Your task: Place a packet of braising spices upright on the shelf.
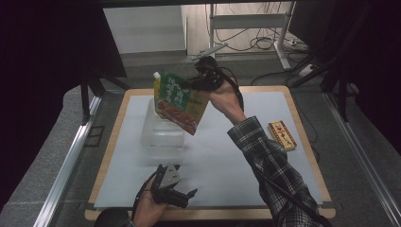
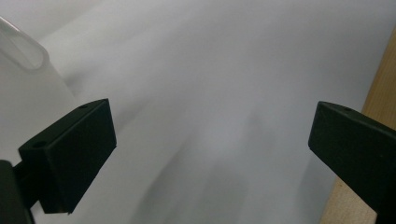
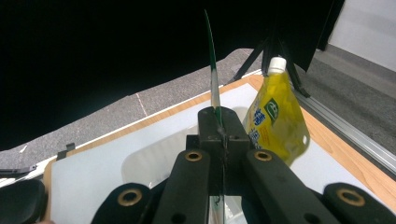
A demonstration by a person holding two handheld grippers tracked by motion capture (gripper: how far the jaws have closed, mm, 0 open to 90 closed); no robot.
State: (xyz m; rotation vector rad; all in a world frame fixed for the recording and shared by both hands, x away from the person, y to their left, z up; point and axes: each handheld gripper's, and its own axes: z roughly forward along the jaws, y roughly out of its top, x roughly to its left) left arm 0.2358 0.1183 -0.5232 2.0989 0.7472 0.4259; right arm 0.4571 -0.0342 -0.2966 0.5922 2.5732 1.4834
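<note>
Pinching a green pouch (image 1: 178,100) edge, the right hand-held gripper (image 1: 206,78) is clamped tight.

A mat (image 1: 227,156) covers most of the desk (image 1: 293,101). Toward the far left of the mat stands a clear tub (image 1: 162,135). Directly above the tub, held up in the air, hangs a flat pouch (image 1: 179,101), pinched at its right edge by the right tool (image 1: 204,81), whose arm reaches in from the near right. In the right gripper view a second pouch with a cap (image 3: 275,119) stands in the tub just right of the clamped jaws. At the near edge of the mat, in front of the tub, the left tool (image 1: 176,191) lies low with its jaws apart. Well off to the right, on the mat's right edge, lies a small box (image 1: 282,135).
</note>
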